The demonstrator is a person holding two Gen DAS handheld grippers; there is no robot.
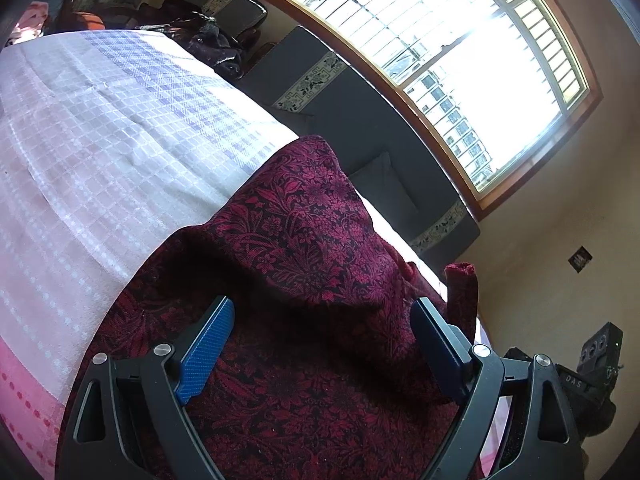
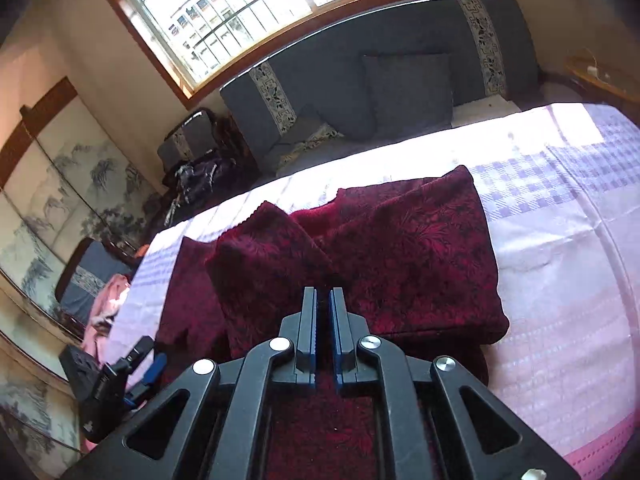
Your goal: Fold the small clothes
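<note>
A dark red floral garment (image 1: 304, 248) lies on the checked white and lilac tablecloth (image 1: 100, 152). My left gripper (image 1: 322, 312) is open, its blue fingers spread over the cloth with a raised fold between them. In the right wrist view the garment (image 2: 416, 256) is partly folded, with a flap (image 2: 264, 252) lifted at the left. My right gripper (image 2: 323, 294) is shut on the garment's near edge, holding the flap up. The left gripper (image 2: 120, 372) shows at the lower left of that view.
A dark grey sofa with patterned bands (image 2: 360, 80) and cushions stands under the barred window (image 1: 460, 60). A dark bag (image 2: 200, 176) sits on a chair. Pink clothes (image 2: 108, 304) lie past the table's left end. The pink tablecloth border (image 2: 600, 440) marks the near edge.
</note>
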